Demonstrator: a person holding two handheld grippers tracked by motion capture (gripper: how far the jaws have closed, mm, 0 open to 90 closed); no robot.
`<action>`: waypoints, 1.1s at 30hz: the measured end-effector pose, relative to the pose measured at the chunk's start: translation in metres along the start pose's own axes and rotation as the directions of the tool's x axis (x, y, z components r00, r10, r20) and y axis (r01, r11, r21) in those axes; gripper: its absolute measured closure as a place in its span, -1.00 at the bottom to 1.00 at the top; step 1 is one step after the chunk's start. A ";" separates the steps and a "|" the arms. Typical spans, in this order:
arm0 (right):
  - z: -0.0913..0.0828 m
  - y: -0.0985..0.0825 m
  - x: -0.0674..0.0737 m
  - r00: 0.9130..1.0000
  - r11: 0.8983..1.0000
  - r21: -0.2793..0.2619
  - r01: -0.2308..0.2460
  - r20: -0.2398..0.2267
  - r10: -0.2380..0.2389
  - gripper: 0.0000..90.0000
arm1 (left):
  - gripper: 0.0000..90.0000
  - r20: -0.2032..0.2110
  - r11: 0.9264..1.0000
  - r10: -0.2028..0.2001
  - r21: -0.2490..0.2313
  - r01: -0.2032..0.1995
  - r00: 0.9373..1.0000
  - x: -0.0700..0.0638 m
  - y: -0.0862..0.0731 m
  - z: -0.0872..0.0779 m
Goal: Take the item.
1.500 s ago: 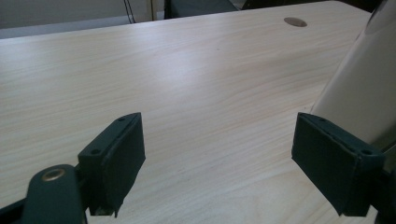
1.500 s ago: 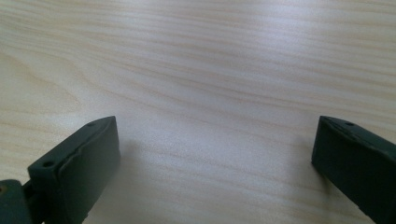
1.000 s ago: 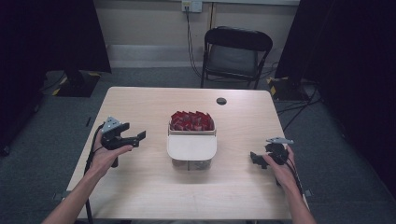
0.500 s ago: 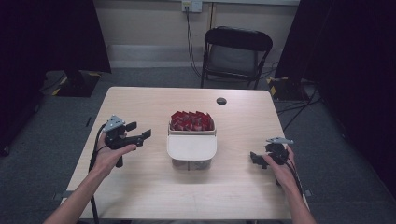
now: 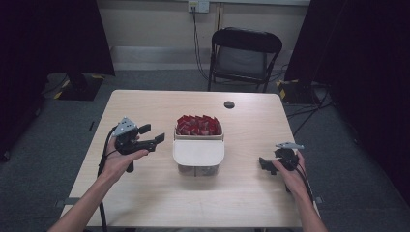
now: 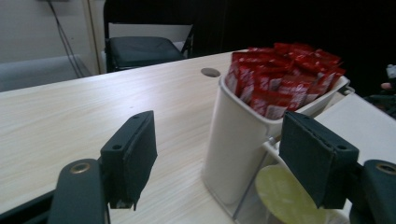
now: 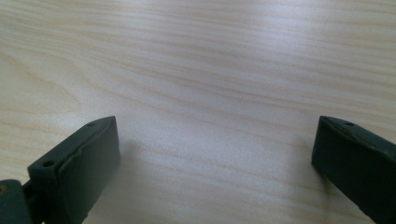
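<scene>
At the table's middle, a white plastic bin (image 5: 198, 153) packed with red sauce packets (image 5: 198, 124) is approached by the left gripper (image 5: 155, 138), whose jaws have just been closing yet remain spread and empty. The packets should be entered from above. The right gripper (image 5: 264, 164) is held spread.

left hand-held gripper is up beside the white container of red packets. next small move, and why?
Probably ease the left hand-held gripper forward and up to the red packets. Its jaws, which have just been closing, have nothing between them and point at the white container wall below the rim. The right hand-held gripper rests open over bare table.
</scene>
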State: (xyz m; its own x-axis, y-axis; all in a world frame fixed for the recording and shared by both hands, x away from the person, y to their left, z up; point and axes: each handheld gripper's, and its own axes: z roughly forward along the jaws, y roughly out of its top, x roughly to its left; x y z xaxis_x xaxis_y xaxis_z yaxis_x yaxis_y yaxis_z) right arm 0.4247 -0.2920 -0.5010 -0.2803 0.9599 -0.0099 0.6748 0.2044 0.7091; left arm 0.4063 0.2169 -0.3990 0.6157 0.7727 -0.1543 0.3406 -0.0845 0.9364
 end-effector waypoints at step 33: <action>0.000 0.000 0.000 1.000 1.000 0.000 0.000 0.000 0.000 -0.99 | 0.06 0.050 0.997 0.018 0.076 -0.022 0.999 -0.021 0.017 0.049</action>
State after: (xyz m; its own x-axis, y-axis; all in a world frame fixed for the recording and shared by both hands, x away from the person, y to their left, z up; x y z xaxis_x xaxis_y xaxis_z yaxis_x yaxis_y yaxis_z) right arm 0.4248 -0.2920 -0.5010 -0.2806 0.9598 -0.0099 0.6747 0.2045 0.7092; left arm 0.4343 0.1685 -0.3956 0.6570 0.7383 -0.1527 0.3798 -0.1492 0.9130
